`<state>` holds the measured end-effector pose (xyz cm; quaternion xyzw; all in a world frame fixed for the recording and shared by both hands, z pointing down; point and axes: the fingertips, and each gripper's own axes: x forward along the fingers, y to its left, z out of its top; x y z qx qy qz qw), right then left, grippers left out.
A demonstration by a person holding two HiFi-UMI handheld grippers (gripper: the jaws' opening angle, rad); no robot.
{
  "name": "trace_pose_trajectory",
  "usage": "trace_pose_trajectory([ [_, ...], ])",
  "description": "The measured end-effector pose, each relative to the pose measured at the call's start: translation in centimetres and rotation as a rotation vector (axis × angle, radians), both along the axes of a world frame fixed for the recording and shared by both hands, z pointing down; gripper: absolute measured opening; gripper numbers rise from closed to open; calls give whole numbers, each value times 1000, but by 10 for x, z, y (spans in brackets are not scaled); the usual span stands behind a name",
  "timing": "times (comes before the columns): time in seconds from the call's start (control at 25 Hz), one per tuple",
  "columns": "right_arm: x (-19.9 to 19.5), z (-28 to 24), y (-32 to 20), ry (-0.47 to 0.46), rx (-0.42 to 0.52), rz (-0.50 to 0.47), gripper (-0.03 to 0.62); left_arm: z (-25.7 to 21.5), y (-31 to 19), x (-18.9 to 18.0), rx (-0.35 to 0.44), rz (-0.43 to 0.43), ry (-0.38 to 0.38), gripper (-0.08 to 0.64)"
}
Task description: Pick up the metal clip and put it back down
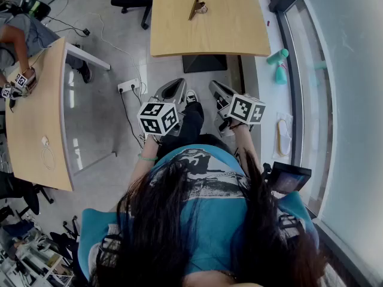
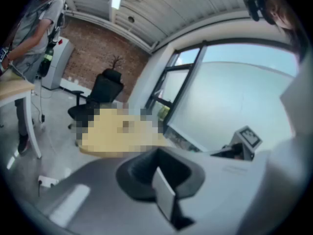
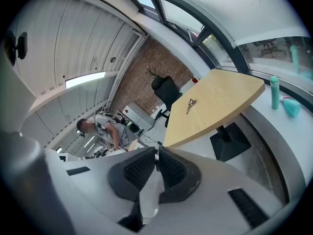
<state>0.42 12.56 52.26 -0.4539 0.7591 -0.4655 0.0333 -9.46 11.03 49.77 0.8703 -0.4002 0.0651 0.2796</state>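
Metal clip [image 1: 198, 8] lies alone on the wooden counter [image 1: 233, 31], near its far edge and well ahead of me. Dark bronze body, paler wire loop at one end; finer detail too small to tell. Left tongs [image 1: 172, 90] closed, empty. Right tongs [image 1: 219, 92] closed, nothing between. Both well short of the counter.

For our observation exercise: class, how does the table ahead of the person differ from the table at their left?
The front table carries the metal clip; the left table carries marker cubes and a white cord. The front table stands on a dark base; the left table has a white leg. Both have light wooden tops.
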Motion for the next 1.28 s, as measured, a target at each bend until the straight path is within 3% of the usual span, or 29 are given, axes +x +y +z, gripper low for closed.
trace_pose_trajectory([
  [0.6,42,2,-171,39,-26,-10,32,-1,-177,58,-2,38,25,3],
  [1.28,50,5,-243,12,-68,-68,32,9,-245,71,-57,-3,25,5],
])
